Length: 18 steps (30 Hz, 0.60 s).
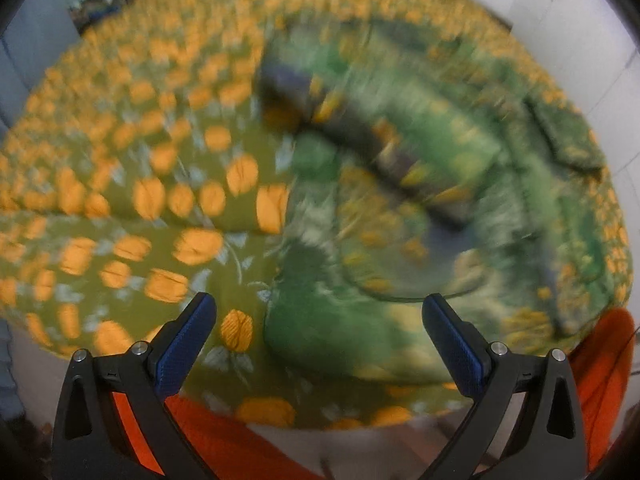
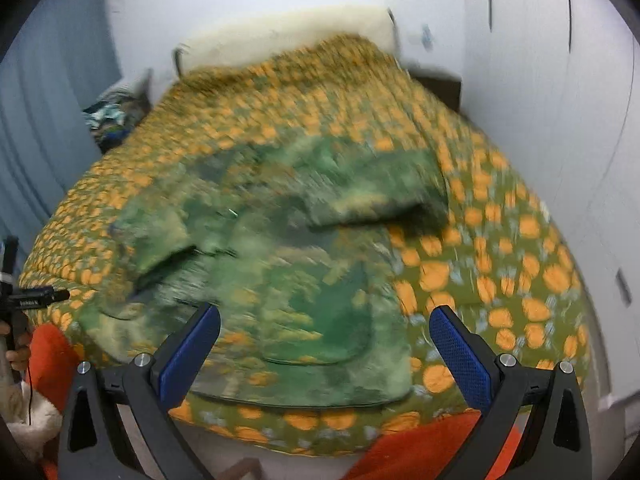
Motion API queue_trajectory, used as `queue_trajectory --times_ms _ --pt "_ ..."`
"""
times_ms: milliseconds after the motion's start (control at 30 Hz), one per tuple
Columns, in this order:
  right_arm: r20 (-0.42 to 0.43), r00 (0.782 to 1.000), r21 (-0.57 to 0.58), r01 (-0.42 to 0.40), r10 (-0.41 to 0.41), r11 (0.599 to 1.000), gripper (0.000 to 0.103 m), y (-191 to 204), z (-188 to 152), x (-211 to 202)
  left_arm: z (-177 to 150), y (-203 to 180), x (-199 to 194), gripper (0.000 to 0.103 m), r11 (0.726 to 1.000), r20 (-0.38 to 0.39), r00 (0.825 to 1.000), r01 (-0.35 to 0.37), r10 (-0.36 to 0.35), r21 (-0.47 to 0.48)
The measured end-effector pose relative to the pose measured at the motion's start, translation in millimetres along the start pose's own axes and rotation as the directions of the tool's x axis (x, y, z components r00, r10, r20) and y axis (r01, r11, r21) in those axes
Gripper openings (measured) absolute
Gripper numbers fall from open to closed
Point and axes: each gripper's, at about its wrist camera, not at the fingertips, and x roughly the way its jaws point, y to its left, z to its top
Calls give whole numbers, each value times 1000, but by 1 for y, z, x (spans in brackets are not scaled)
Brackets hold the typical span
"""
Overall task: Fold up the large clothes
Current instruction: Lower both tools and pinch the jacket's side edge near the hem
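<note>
A large green garment with yellow print (image 1: pixel 420 208) (image 2: pixel 288 248) lies spread on a bed covered by an olive sheet with orange flowers (image 1: pixel 140 152) (image 2: pixel 500 248). Both views are motion-blurred. In the left wrist view a dark folded part (image 1: pixel 304 100) crosses the garment's middle. In the right wrist view a sleeve-like flap (image 2: pixel 372 188) is folded over at the upper right. My left gripper (image 1: pixel 319 312) hangs open above the garment's near left edge, holding nothing. My right gripper (image 2: pixel 324 324) is open too, above the garment's near hem, empty.
Red-orange cloth (image 1: pixel 600 380) (image 2: pixel 420 448) hangs below the bed's near edge. A pale pillow or headboard (image 2: pixel 288 32) stands at the far end. White cupboard doors (image 2: pixel 560 100) rise on the right, a blue curtain (image 2: pixel 48 100) on the left. A hand with another gripper (image 2: pixel 16 312) shows at the left edge.
</note>
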Motion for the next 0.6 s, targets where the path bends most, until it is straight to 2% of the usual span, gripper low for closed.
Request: queue_trajectory --times_ms 33,100,167,200,267,300,333,367,433,467,500,533,567,600 --pt "-58 998 29 -22 23 999 103 -14 1 19 2 8 19 102 999 -49 998 31 -33 -29" --pt "-167 983 125 -61 82 990 103 -40 0 54 3 14 38 102 997 -90 994 50 -55 -58" --pt "-265 948 234 -114 176 966 103 -62 -2 90 3 17 49 102 996 -97 994 49 -55 -69" --pt "-312 931 246 -112 188 963 102 -68 -3 105 3 18 50 102 995 -95 993 66 -73 -76" --pt "-355 927 193 -54 121 980 102 -66 -3 120 -1 15 52 99 992 -93 990 98 -105 -80" --pt "-394 914 138 -43 94 990 102 -62 -4 131 -3 12 52 95 992 -93 990 103 -109 -73" --pt "-417 905 107 -46 87 993 102 -58 -5 139 -5 9 51 78 992 -97 988 112 -117 -61" --pt "-427 900 97 -51 88 994 102 -56 -7 143 -7 4 52 70 991 -106 986 120 -125 -51" --pt "-455 881 106 -87 126 991 92 -52 -14 153 -11 -2 48 55 996 -94 991 88 -91 -29" --pt "-461 877 115 -91 134 989 89 -51 -16 157 -13 -7 48 37 998 -93 993 65 -67 -22" --pt "-465 875 123 -86 134 989 85 -51 -20 161 -15 -8 46 24 999 -86 996 33 -34 -18" --pt "-465 874 128 -91 141 988 75 -51 -22 164 -14 -9 44 20 999 -81 996 43 -45 -20" --pt "-464 872 138 -103 156 985 66 -52 -22 166 -15 -9 41 11 997 -76 994 75 -77 -29" --pt "-459 871 152 -115 173 982 53 -51 -24 167 -17 -9 37 11 996 -72 993 87 -89 -37"
